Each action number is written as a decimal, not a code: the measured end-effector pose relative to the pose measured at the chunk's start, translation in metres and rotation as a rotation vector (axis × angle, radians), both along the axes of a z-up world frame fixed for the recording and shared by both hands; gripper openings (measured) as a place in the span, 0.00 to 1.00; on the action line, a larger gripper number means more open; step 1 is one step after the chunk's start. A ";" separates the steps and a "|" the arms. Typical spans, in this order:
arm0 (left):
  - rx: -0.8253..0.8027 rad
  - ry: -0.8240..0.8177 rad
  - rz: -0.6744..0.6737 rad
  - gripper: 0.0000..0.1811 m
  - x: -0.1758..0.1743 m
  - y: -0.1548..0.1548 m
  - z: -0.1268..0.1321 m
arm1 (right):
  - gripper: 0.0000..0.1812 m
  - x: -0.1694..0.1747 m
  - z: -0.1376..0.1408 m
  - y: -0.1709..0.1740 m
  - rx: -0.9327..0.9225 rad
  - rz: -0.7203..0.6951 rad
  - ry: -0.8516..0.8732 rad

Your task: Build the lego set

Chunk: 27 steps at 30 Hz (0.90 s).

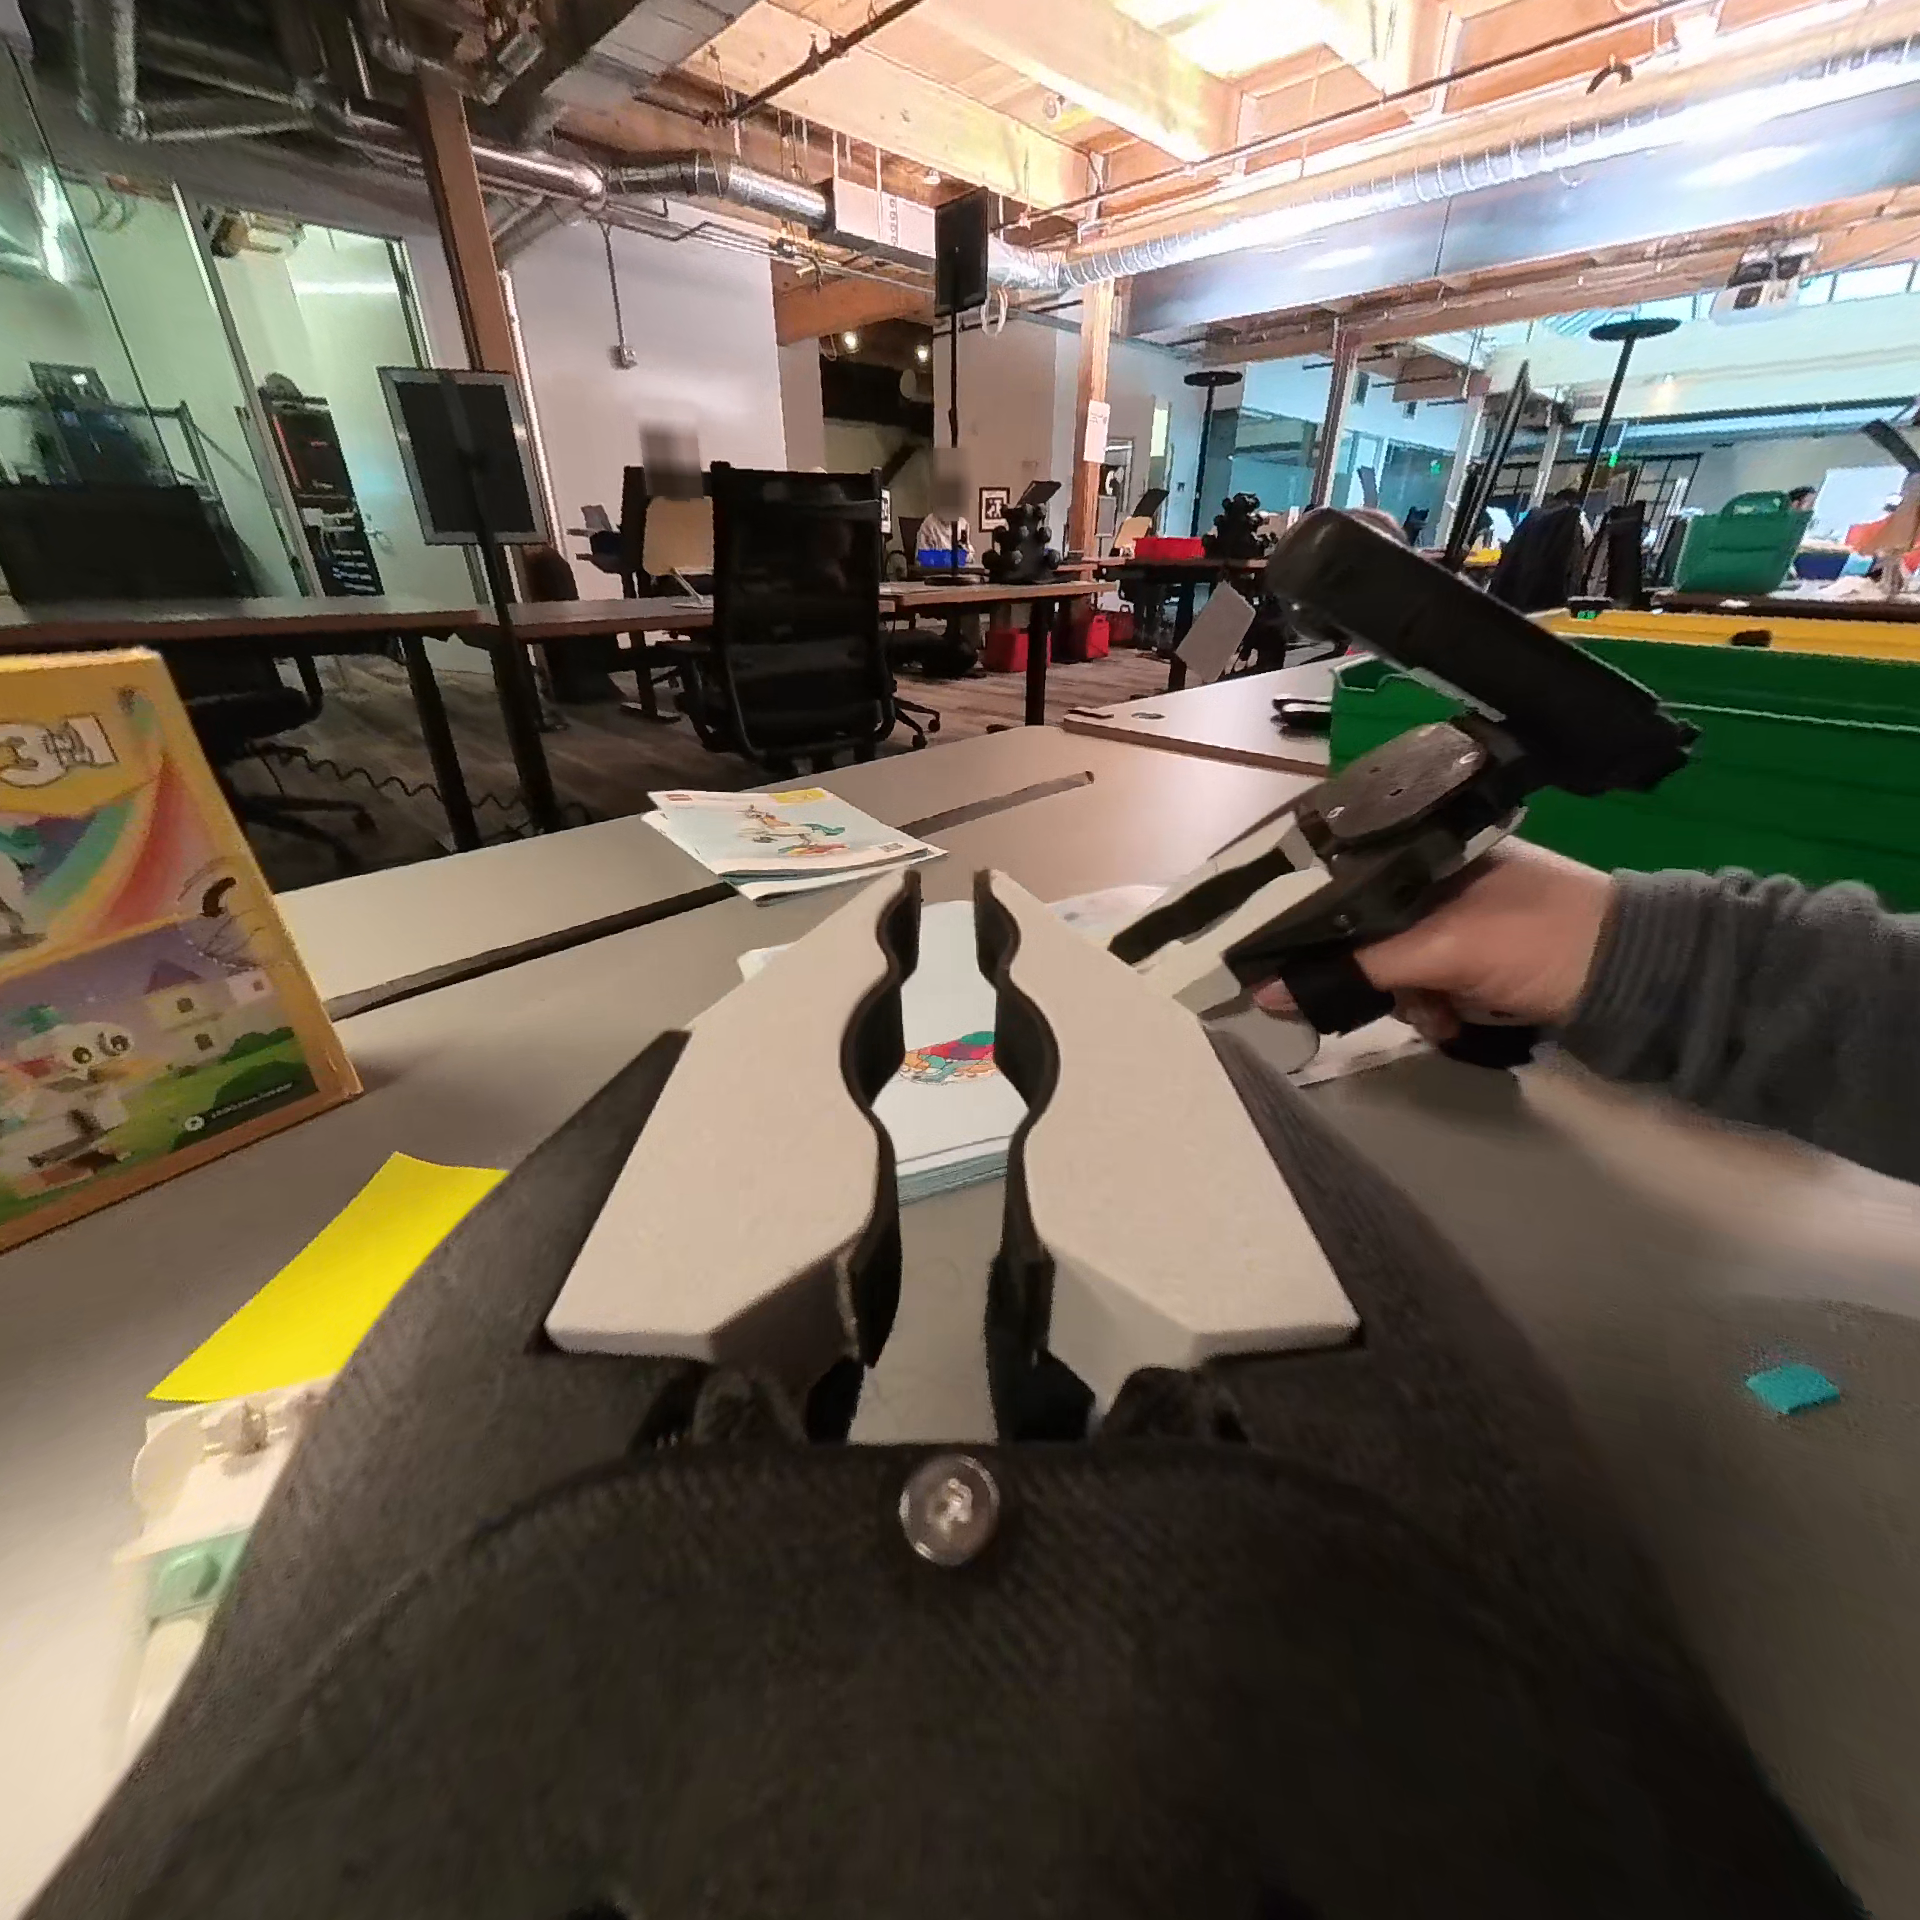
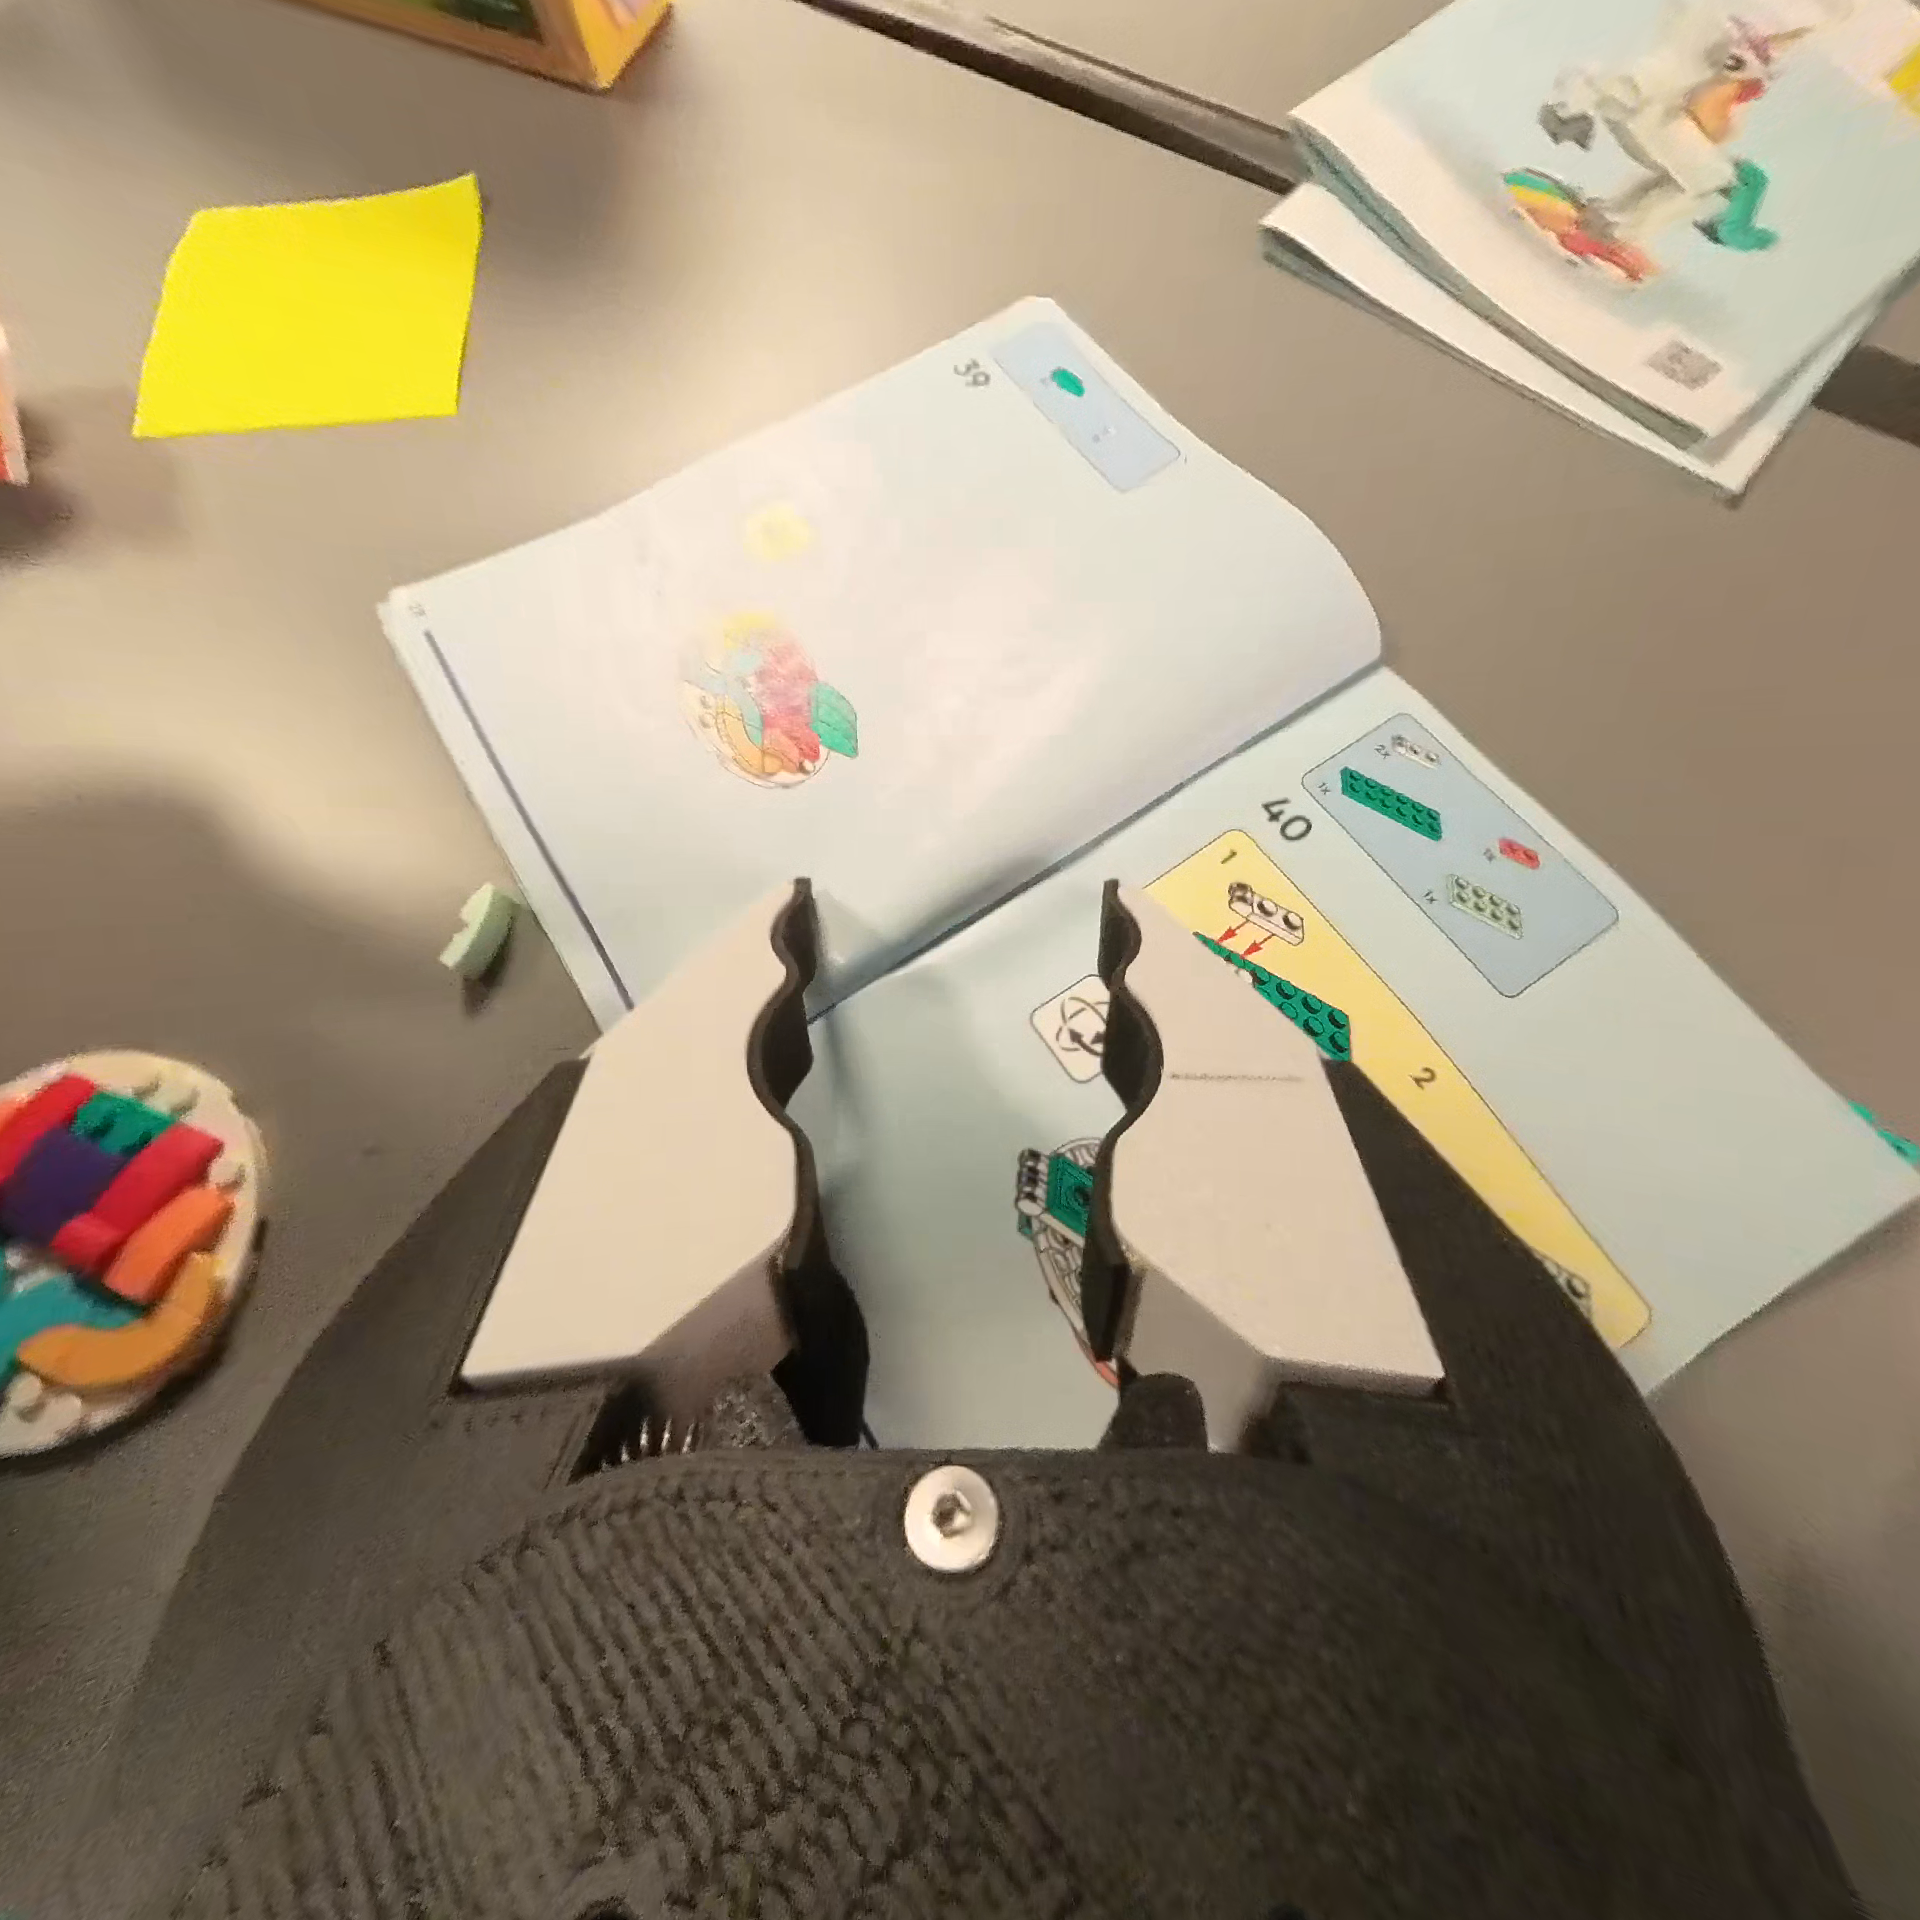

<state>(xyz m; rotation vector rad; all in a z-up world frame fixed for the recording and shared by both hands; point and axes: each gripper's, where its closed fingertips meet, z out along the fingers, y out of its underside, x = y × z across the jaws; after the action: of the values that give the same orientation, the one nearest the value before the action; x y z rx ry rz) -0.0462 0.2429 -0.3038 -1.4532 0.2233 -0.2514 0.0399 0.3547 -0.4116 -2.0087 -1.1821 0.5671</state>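
Observation:
My left gripper [image 1: 948, 881] hovers over the grey table [image 1: 540, 1049]. It is open by only a narrow slit and holds nothing. An open instruction booklet [image 1: 945, 1101] shows through the slit. My right gripper [image 2: 956, 888] is open and empty, just above that booklet's [image 2: 935, 675] right page. It also shows in the left wrist view [image 1: 1174, 925], held by a hand. A round lego build [image 2: 94, 1236] with colourful curved pieces lies at the left. A small pale green piece [image 2: 478, 930] lies beside the booklet.
A closed booklet [image 2: 1610, 239] lies beyond. A yellow paper note [image 2: 312, 312] and the lego box [image 1: 135, 956] are at the left, with a white lego assembly [image 1: 197, 1475] near my left gripper. A teal piece [image 1: 1789, 1389] lies at the right. A green bin [image 1: 1766, 769] stands behind.

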 end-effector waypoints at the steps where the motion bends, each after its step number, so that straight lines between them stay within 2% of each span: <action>1: -0.007 -0.017 -0.002 0.05 -0.001 0.001 -0.001 | 0.30 0.000 0.000 0.002 -0.001 0.040 -0.001; 5: -0.002 -0.045 0.003 0.05 -0.006 0.000 0.000 | 0.30 0.000 0.000 0.007 -0.019 0.195 0.011; 8: -0.006 -0.029 0.002 0.05 -0.003 0.000 -0.001 | 0.38 -0.002 0.005 0.015 -0.031 0.253 0.048; 10: -0.001 -0.011 0.004 0.05 -0.002 0.000 -0.001 | 0.39 0.000 0.040 0.022 0.064 0.200 0.200; 13: 0.011 0.016 0.005 0.07 0.001 0.000 0.000 | 0.39 0.031 0.103 0.031 0.311 0.002 0.461; 14: 0.025 0.021 0.005 0.11 0.002 -0.001 0.002 | 0.39 0.042 0.111 0.030 0.344 -0.059 0.520; 16: 0.077 0.012 0.063 0.27 -0.002 0.001 0.012 | 0.45 0.057 0.108 0.026 0.351 -0.139 0.578; 18: 0.126 0.017 0.111 0.37 -0.005 -0.001 0.019 | 0.48 0.069 0.108 0.023 0.447 -0.181 0.631; 20: 0.152 0.038 0.141 0.43 -0.006 -0.003 0.024 | 0.53 0.081 0.129 0.021 0.625 -0.218 0.696; 22: 0.187 0.067 0.154 0.45 -0.004 -0.007 0.029 | 0.53 0.089 0.150 0.015 0.761 -0.223 0.725; 27: 0.251 0.144 0.188 0.56 0.002 -0.010 0.036 | 0.57 0.092 0.157 0.009 0.883 -0.230 0.725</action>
<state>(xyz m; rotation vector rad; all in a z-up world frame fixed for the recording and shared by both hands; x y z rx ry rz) -0.0438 0.2324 -0.2683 -1.2342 0.2250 0.0342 0.1315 0.3634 -0.2544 -1.0146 -0.5690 0.4704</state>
